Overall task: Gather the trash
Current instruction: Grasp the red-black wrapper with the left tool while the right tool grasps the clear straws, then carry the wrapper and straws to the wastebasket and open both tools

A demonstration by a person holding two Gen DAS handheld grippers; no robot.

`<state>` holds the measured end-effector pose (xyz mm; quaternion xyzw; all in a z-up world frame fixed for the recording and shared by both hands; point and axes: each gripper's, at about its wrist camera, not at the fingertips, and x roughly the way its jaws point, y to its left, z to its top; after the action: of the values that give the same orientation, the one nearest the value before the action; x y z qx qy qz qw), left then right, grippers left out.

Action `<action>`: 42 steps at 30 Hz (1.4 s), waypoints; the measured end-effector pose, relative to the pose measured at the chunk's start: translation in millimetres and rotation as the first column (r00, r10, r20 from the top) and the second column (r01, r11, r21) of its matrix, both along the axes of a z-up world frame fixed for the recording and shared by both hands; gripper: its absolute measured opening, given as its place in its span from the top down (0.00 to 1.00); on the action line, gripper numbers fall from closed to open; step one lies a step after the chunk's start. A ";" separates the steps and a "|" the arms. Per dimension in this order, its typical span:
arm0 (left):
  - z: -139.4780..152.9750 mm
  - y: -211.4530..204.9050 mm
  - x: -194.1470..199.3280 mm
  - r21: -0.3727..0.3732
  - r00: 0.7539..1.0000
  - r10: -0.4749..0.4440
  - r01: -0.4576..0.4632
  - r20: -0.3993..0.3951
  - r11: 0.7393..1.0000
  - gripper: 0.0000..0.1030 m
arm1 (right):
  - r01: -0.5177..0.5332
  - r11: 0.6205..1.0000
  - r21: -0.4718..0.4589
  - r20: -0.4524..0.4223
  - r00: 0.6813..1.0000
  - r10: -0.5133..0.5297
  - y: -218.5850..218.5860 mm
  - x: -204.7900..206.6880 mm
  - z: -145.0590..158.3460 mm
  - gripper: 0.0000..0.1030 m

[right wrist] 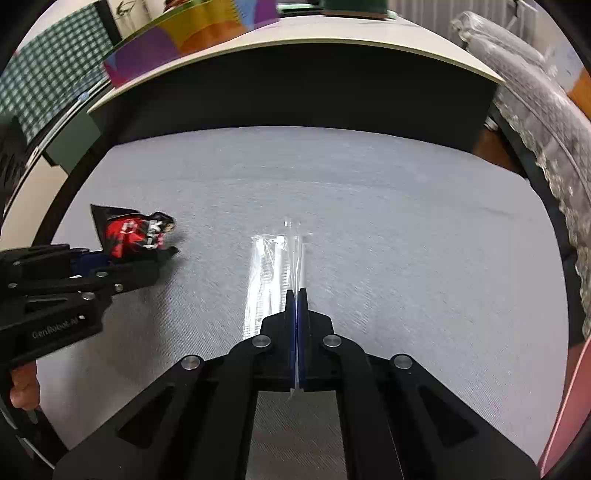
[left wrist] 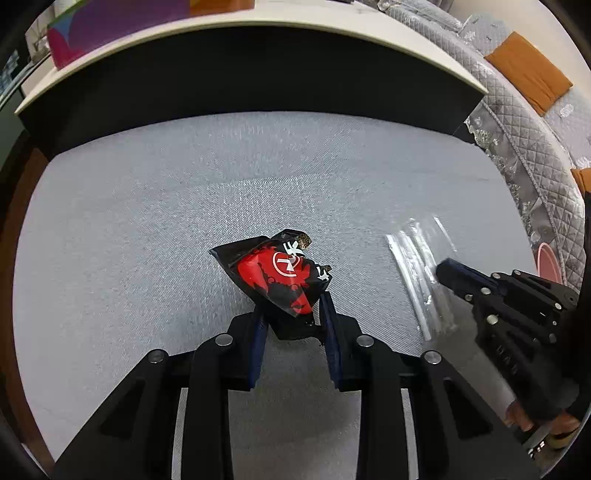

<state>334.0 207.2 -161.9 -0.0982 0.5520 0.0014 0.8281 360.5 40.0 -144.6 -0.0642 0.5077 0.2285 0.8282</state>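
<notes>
My left gripper is shut on a crumpled red and black snack wrapper, held just above the grey carpet. The wrapper also shows at the left of the right wrist view, with the left gripper below it. My right gripper is shut on a clear plastic wrapper that lies stretched out ahead on the carpet. In the left wrist view the clear wrapper is at the right, with the right gripper on it.
A low table with a white top and dark underside stands across the far side of the carpet. A grey quilted sofa with orange cushions runs along the right. A pink object sits at the right edge.
</notes>
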 end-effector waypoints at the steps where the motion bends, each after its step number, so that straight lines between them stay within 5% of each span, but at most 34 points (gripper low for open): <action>1: 3.3 0.1 -3.6 -0.004 1.000 0.003 -0.003 0.005 1.000 0.74 | 0.007 1.000 0.006 0.004 1.000 -0.007 -4.9 -0.7 4.0 0.99; 10: 40.0 -16.4 -33.3 0.006 0.998 -0.017 0.017 0.062 1.000 0.74 | 0.037 0.998 0.057 0.067 0.997 -0.041 -57.8 -34.5 52.6 0.99; 23: 92.0 -72.8 -125.7 0.074 0.990 -0.004 -0.007 0.140 0.997 0.74 | 0.000 0.995 0.104 0.154 0.988 -0.016 -107.4 -124.0 112.3 0.99; 42: 123.8 -138.4 -194.9 0.081 0.974 -0.065 0.048 0.216 0.996 0.74 | 0.035 0.993 0.114 0.146 0.988 -0.052 -176.9 -209.3 112.1 0.99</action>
<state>139.0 68.8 -38.2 -0.0509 0.4597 -0.0124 0.8865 151.2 -136.8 -32.6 -0.0237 0.4321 0.2329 0.8709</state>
